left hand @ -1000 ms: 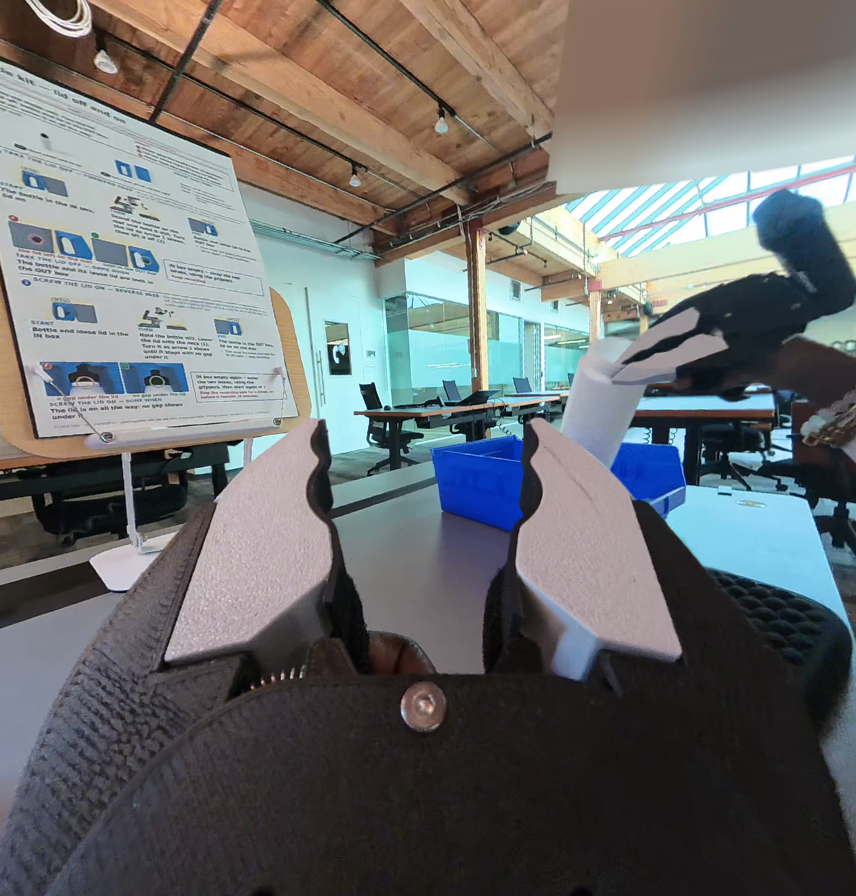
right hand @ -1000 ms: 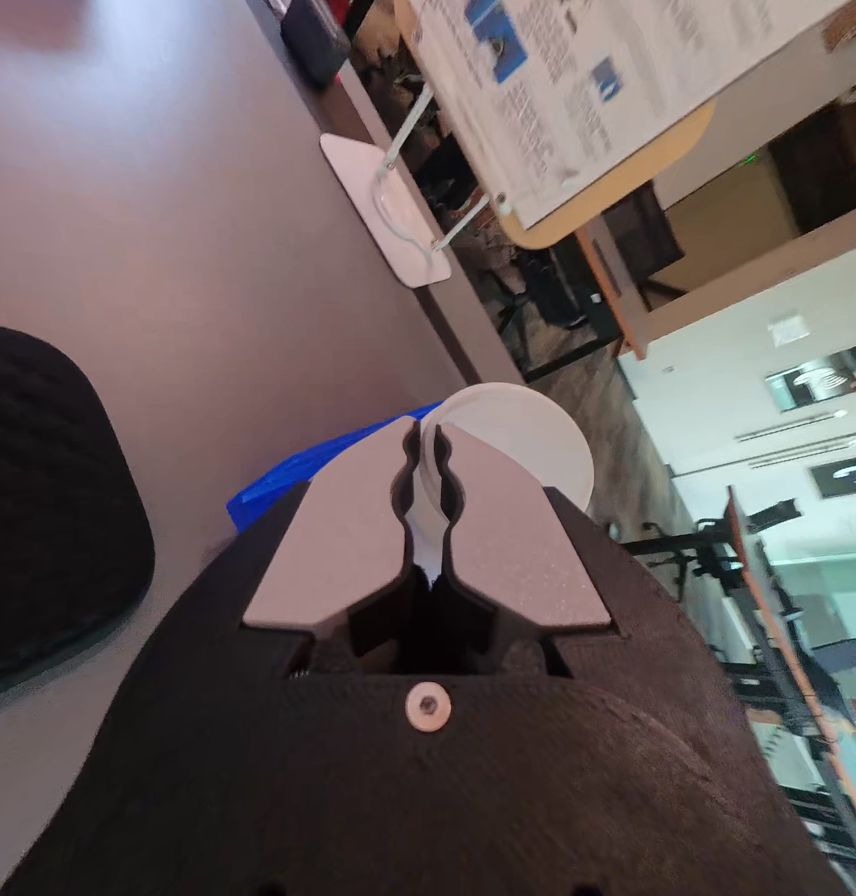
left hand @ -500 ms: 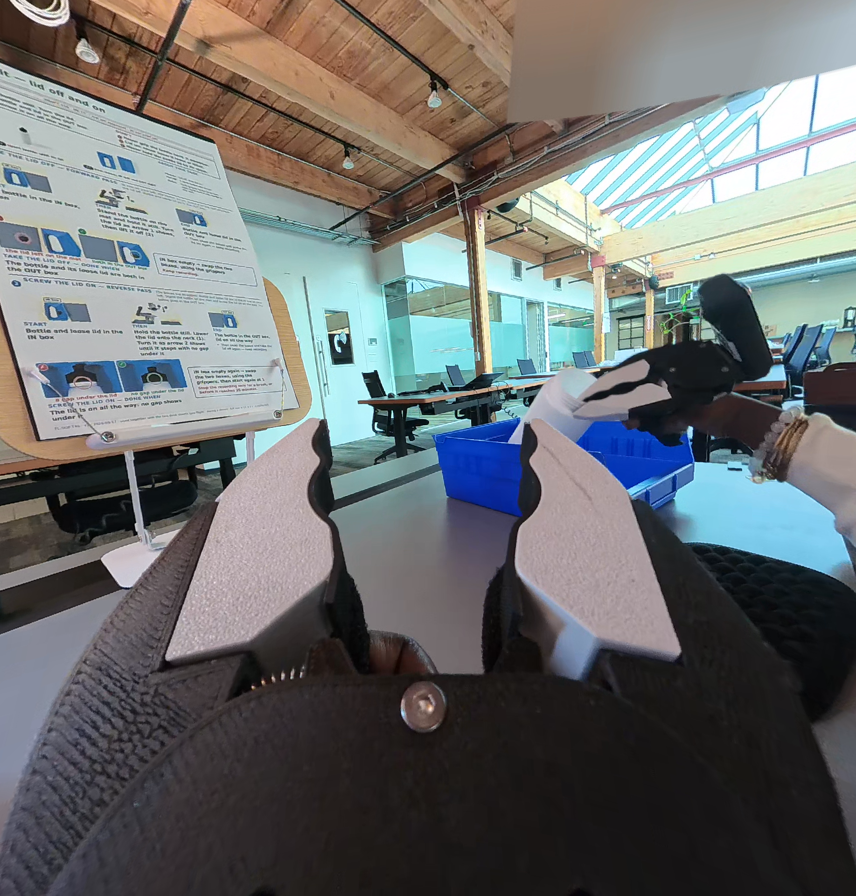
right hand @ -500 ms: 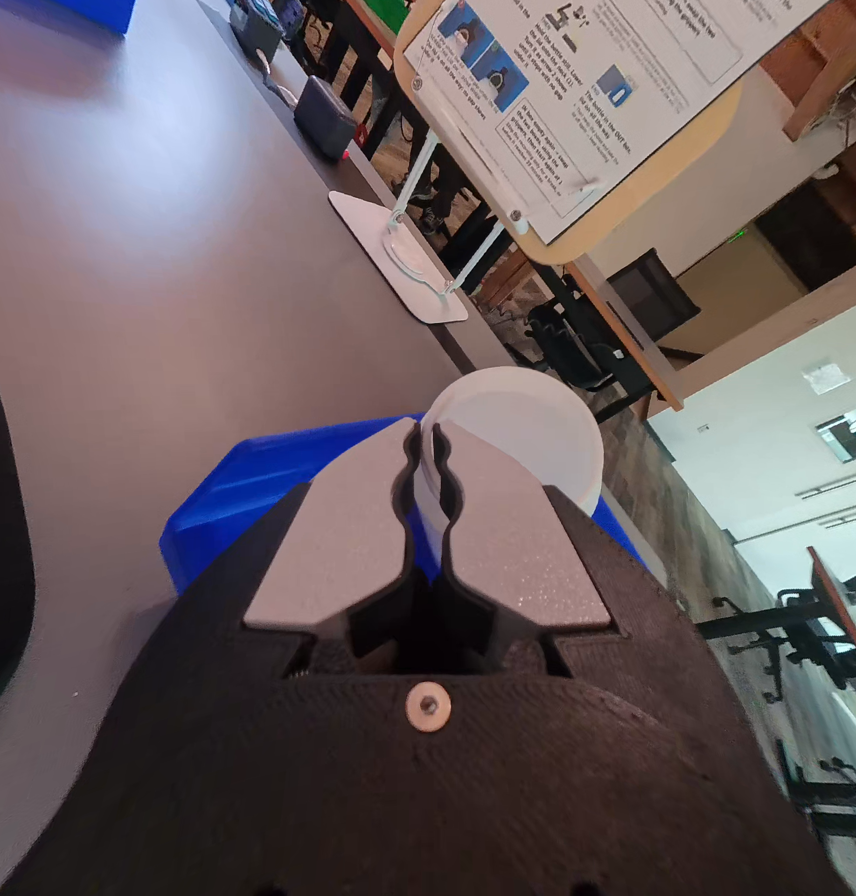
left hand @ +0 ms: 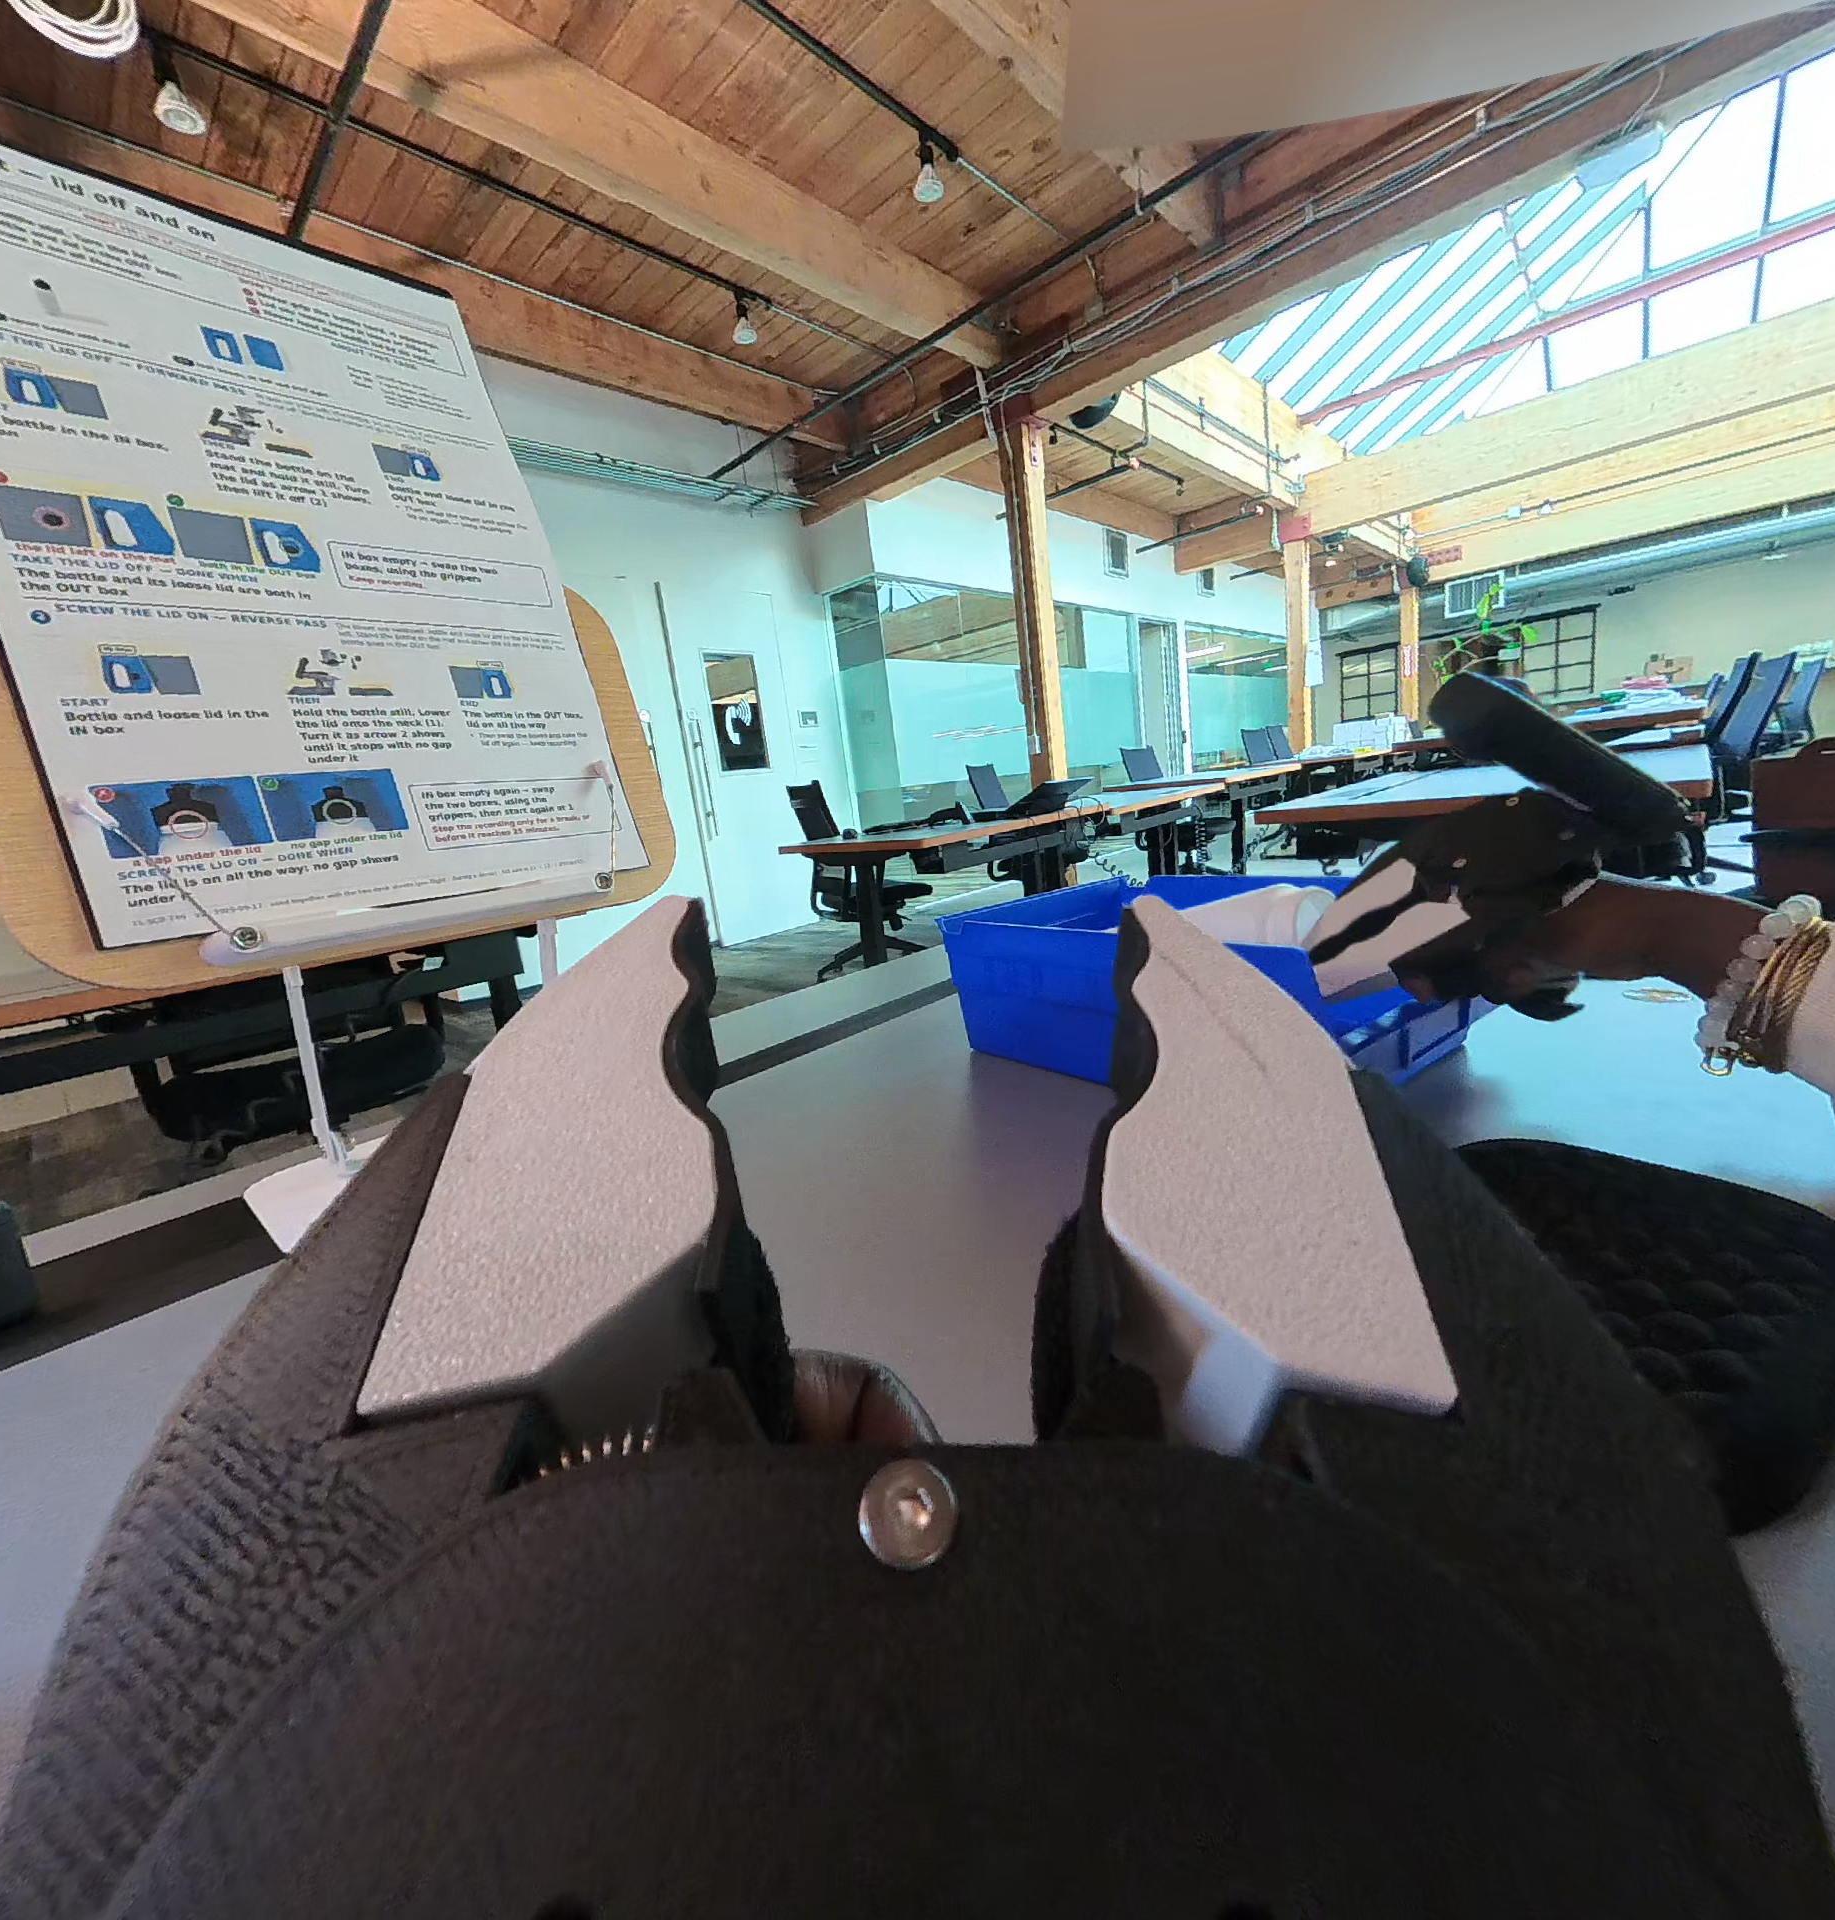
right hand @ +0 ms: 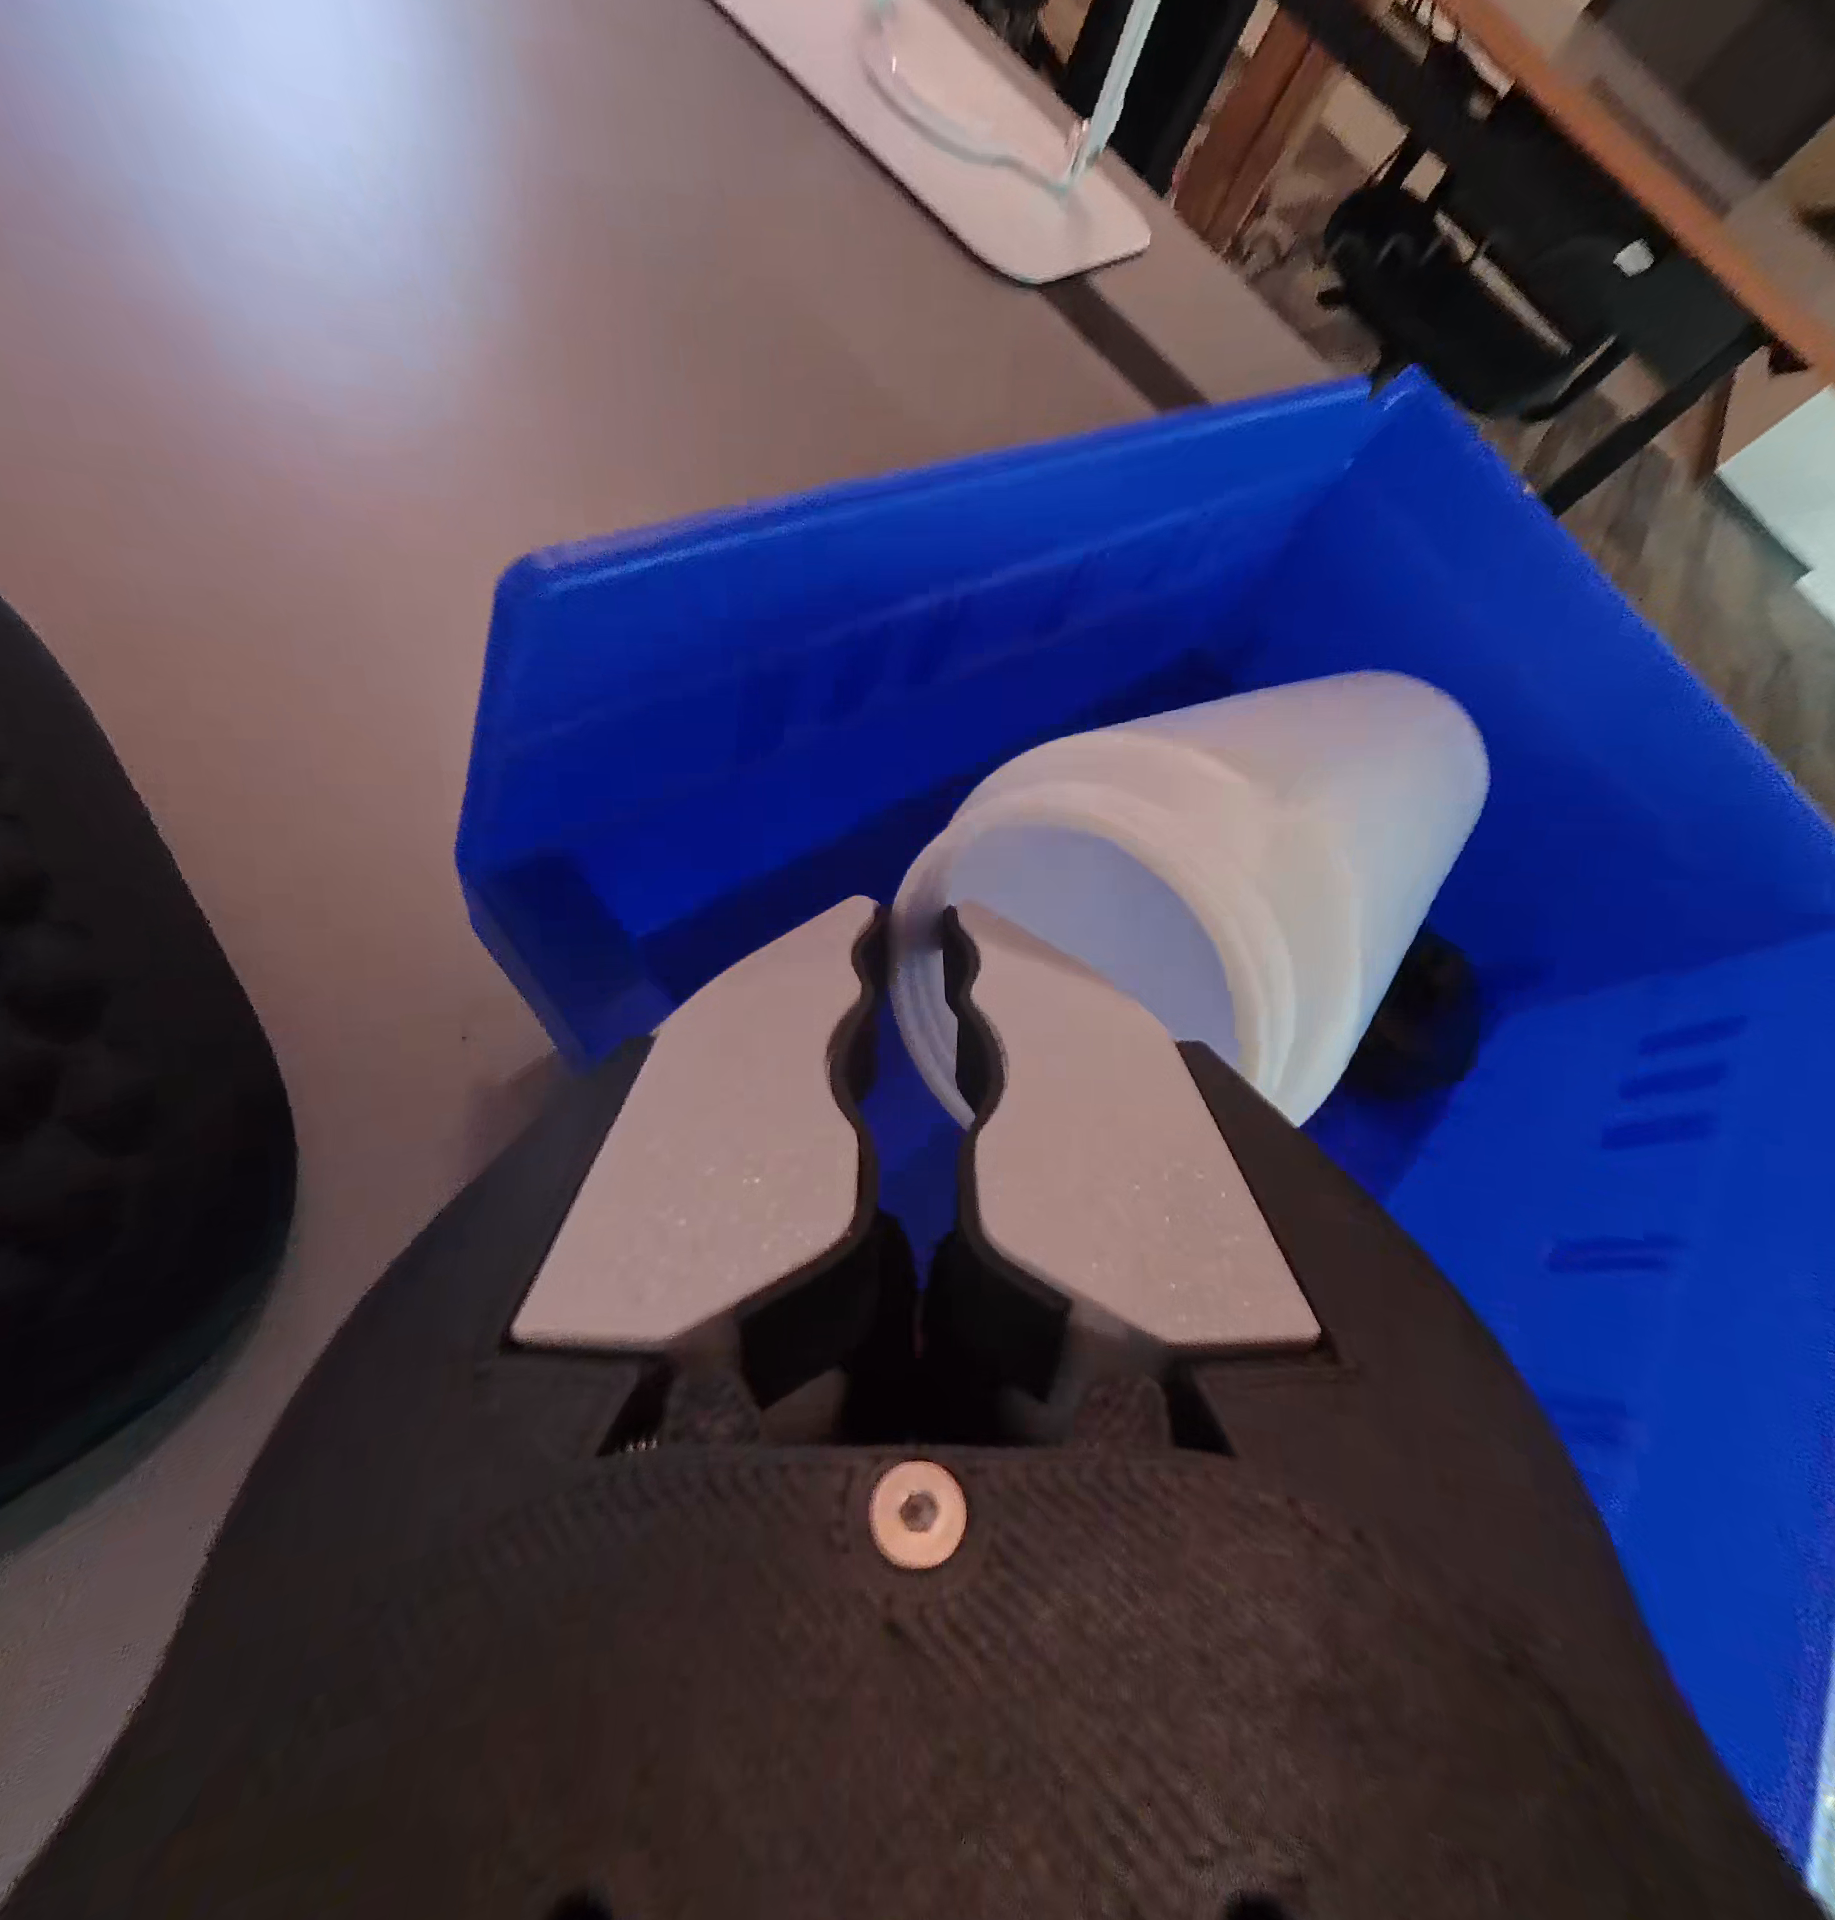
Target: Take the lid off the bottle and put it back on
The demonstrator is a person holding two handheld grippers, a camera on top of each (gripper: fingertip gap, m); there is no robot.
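The right claw is pinched nearly closed on the rim of a white bottle, one finger outside the threaded neck and one inside the mouth. The bottle is a plain, slightly translucent plastic cylinder with a wide open mouth ringed by screw threads, and no lid sits on it. It lies tilted on its side inside a blue bin, its base toward the far corner. A small dark round object lies on the bin floor just beside and partly behind the bottle; I cannot tell what it is. The bin stands on the grey counter, near a black dimpled mat. The left claw hangs low over the counter well apart from the bin, its fingers spread wide with nothing between them. Off to its left stands an instruction sheet on a wooden board with a white stand.
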